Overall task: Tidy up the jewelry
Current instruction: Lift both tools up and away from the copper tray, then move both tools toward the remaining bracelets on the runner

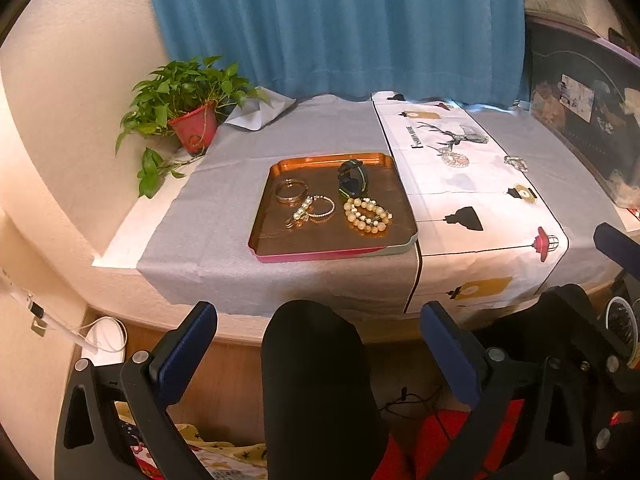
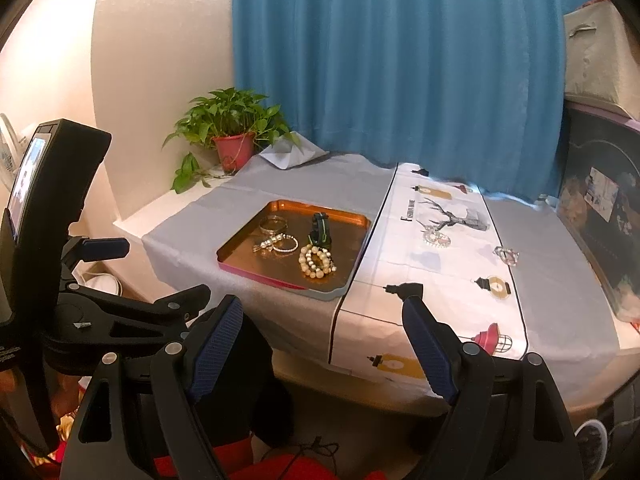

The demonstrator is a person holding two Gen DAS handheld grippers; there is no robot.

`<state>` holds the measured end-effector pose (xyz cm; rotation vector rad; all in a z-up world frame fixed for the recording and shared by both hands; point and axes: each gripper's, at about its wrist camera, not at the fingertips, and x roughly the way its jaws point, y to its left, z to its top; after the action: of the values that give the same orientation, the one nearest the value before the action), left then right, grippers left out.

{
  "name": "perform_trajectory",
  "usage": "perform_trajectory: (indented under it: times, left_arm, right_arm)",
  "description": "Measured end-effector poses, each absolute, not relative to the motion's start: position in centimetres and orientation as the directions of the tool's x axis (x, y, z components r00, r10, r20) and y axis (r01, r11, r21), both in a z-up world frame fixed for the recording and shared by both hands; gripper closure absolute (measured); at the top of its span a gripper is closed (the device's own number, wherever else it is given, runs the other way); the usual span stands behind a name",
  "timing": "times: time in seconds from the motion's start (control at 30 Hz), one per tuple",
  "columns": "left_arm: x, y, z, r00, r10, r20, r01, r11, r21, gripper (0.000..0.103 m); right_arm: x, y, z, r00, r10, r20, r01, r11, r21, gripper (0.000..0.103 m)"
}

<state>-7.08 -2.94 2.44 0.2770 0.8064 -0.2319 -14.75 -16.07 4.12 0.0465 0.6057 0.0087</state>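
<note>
A copper tray (image 1: pixel 280 236) (image 2: pixel 248 252) sits on the grey cloth. In it lie a beaded bracelet (image 1: pixel 367 215) (image 2: pixel 317 262), a gold bangle (image 1: pixel 290 191) (image 2: pixel 273 224), a thin pearl bracelet (image 1: pixel 310 208) (image 2: pixel 278 243) and a dark watch (image 1: pixel 352 178) (image 2: pixel 320 231). On the printed runner lie a round pearl brooch (image 1: pixel 455 159) (image 2: pixel 437 238) and a small clear piece (image 1: pixel 516 163) (image 2: pixel 506 256). My left gripper (image 1: pixel 318 336) is open and empty, below the table's front edge. My right gripper (image 2: pixel 324 332) is open and empty, also off the front edge.
A potted plant (image 1: pixel 192 116) (image 2: pixel 234 148) stands at the back left. A blue curtain (image 1: pixel 336 24) hangs behind. A dark box (image 1: pixel 580 112) (image 2: pixel 600 208) stands at the right. The person's dark knee (image 1: pixel 316 380) is between my left fingers. The left gripper's body (image 2: pixel 52 260) shows in the right wrist view.
</note>
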Motion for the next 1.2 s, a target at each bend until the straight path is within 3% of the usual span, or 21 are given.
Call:
perform_trajectory:
  times: [0.5,1.2]
  left_arm:
    - [-6.3,-6.7,2.3,0.653,-0.118,-0.748,0.365,0.914,0.174,0.002]
    - [-0.9,-16.5,-2.5,0.540,-0.132,-0.832,0.491,0.851,0.184,0.002]
  right_arm:
    - [-14.5,-19.6,3.6,0.816,-0.018,-0.578,0.077,0.994,0.079,0.021]
    - [-11.5,-30.2,-1.0,0.755,-0.114,-0.646,0.269,0.952,0.147,0.021]
